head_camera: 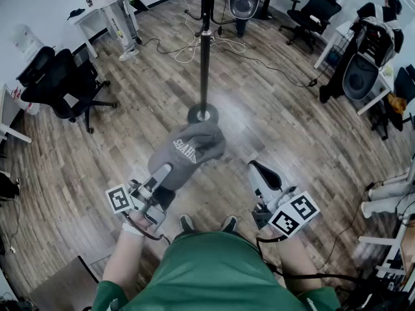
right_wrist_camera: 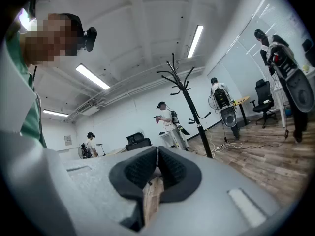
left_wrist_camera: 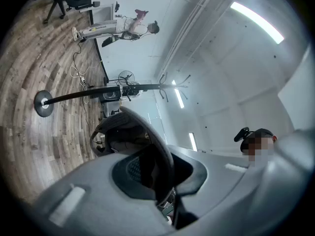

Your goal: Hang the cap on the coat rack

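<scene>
A grey cap with white lettering hangs from my left gripper, which is shut on its brim. In the left gripper view the brim runs between the dark pads and the cap's hollow crown lies beyond. The black coat rack stands just past the cap on a round base. Its hooks show in the left gripper view, and the whole rack in the right gripper view. My right gripper is held to the right of the cap, shut with nothing between its pads.
Black office chairs stand left and at the back right. Cables trail over the wood floor behind the rack. A person stands at a white desk far left. Equipment and desks crowd the right side.
</scene>
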`<action>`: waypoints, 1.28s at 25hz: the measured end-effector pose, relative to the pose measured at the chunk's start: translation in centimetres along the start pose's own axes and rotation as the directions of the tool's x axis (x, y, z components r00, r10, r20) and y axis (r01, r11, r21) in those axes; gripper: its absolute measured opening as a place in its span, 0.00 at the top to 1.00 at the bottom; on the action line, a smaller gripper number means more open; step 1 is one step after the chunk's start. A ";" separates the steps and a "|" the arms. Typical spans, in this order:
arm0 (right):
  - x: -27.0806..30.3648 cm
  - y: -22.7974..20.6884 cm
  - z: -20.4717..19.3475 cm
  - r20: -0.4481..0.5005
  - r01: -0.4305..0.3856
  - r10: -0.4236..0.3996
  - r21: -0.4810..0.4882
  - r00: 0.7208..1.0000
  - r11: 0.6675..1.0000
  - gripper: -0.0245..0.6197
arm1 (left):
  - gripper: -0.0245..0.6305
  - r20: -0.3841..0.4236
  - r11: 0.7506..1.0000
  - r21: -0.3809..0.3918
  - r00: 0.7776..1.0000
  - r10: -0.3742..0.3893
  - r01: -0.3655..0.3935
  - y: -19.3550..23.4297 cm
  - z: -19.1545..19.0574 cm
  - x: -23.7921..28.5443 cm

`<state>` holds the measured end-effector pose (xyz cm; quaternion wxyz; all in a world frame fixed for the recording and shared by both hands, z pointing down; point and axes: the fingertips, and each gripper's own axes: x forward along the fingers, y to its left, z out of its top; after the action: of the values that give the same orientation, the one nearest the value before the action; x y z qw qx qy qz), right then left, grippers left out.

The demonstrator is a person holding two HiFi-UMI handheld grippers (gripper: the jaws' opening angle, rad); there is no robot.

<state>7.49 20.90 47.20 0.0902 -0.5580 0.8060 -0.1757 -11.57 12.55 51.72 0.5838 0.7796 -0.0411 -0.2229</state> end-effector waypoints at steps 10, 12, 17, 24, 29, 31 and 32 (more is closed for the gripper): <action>-0.8 0.1 -0.9 0.008 0.046 -0.047 0.042 0.999 0.998 0.95 | 0.90 -0.021 0.996 -0.003 0.995 -0.093 0.093 -2.4 -0.2 0.1; -0.8 0.3 -0.4 0.035 0.050 -0.052 0.045 0.998 0.998 0.95 | 0.90 -0.006 0.992 0.006 0.992 -0.125 0.125 -3.1 0.4 0.0; -0.2 0.7 1.1 0.069 0.064 -0.067 0.038 0.995 0.997 0.95 | 0.90 0.032 0.974 0.040 0.974 -0.226 0.224 -6.0 2.8 -0.2; 0.9 1.4 0.7 0.081 0.128 -0.135 0.089 0.987 0.988 0.95 | 0.89 0.047 0.964 0.082 0.965 -0.258 0.254 -7.8 6.0 -0.7; 3.0 3.5 -0.1 0.082 0.150 -0.155 0.067 0.985 0.987 0.95 | 0.90 0.031 0.949 0.092 0.952 -0.306 0.302 -9.2 9.3 -1.8; 3.8 4.3 0.1 0.090 0.151 -0.156 0.053 0.984 0.987 0.95 | 0.90 0.023 0.938 0.105 0.942 -0.334 0.330 -10.3 10.6 -2.0; 4.2 4.6 0.3 0.095 0.151 -0.155 0.045 0.983 0.988 0.95 | 0.89 0.020 0.932 0.112 0.937 -0.349 0.345 -11.0 11.2 -2.0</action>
<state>2.12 18.42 45.36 0.1262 -0.6244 0.7520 -0.1696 -19.93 6.67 39.70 0.4919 0.8001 0.0739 -0.3352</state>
